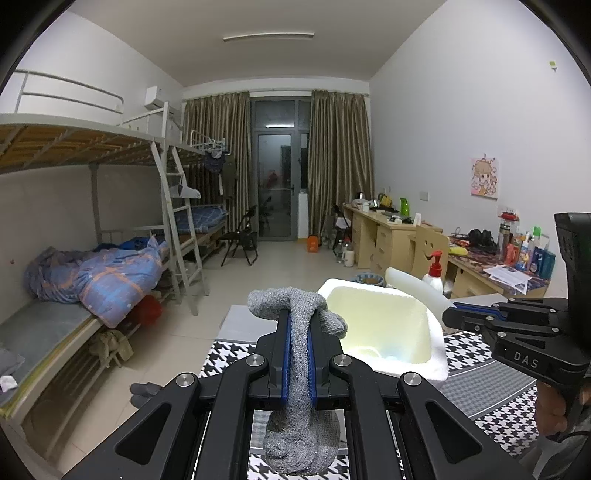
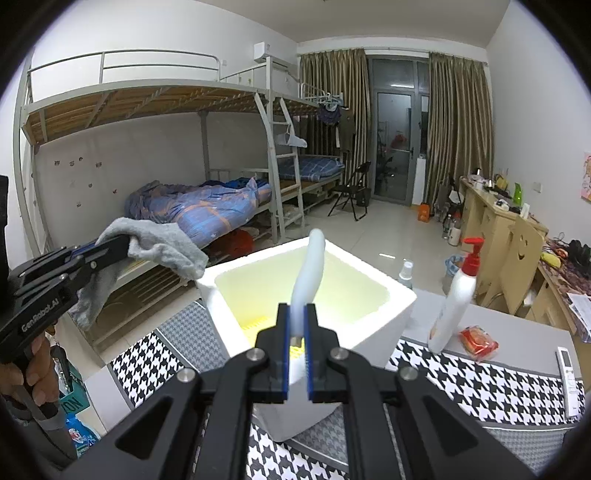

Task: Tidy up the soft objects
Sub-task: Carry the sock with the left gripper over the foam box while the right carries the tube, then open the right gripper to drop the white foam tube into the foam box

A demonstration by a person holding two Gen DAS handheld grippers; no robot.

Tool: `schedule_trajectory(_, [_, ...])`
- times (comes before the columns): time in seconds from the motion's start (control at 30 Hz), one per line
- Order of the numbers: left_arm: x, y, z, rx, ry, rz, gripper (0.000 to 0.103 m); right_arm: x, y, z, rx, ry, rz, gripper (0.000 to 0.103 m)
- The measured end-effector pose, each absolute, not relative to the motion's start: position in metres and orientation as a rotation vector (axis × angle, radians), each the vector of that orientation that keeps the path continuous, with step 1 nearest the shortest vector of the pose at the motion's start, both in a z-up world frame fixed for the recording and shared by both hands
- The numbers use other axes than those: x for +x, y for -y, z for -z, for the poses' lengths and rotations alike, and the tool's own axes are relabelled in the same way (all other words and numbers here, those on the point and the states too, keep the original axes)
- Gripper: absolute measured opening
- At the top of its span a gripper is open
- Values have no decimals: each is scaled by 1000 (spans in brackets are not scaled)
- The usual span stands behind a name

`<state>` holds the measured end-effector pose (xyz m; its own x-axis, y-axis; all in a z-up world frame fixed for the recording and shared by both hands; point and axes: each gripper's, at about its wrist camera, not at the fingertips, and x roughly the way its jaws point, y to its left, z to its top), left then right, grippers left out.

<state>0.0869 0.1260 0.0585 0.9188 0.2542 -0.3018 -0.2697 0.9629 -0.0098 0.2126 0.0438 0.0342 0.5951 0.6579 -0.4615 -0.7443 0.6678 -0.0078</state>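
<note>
A: What stands on the desk (image 2: 491,325) at the lower right of the frame?

B: A white pump bottle (image 2: 456,299) with a red top, upright; just beside it a small red packet (image 2: 478,341), and near the right edge a white remote control (image 2: 568,371) on the houndstooth cloth (image 2: 480,384).

A: And toward the left?

B: Bunk beds (image 2: 155,110) along the wall, a crumpled blue plaid quilt (image 2: 207,206) on the lower bunk. A black folding chair (image 2: 352,192) stands near the brown curtains (image 2: 458,125).

Dim cool ceiling-tube (image 1: 268,36) light, sharp focus, dark fisheye-bent edges.
</note>
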Motion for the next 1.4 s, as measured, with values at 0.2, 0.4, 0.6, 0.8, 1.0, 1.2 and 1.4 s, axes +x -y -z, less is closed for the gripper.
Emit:
schedule_trajectory(0.2, [81,-129,-58,-62,-296,-267,8,215,-52,-31,-209,-467,-824,9])
schedule_trajectory(0.4, [77,-132,-57,-62,-291,-265,8,223,-59,-25,-202,-498,-815,9])
schedule_trajectory(0.6, [77,-137,-53,-75,-309,-274,8,229,-66,-20,-205,-526,-809,9])
schedule_trajectory(0.8, [81,-143,-48,-94,-323,-278,8,233,-70,-17,-199,-545,-810,9])
schedule_trajectory(1.0, [81,-146,-49,-97,-320,-285,8,239,-69,-16,-176,-555,-806,45])
schedule_trajectory(1.2, [83,-150,-49,-105,-320,-284,8,234,-64,-17,-172,-536,-825,66])
schedule_trajectory(1.4, [84,-148,-50,-98,-310,-279,8,228,-55,-20,-145,-516,-836,84])
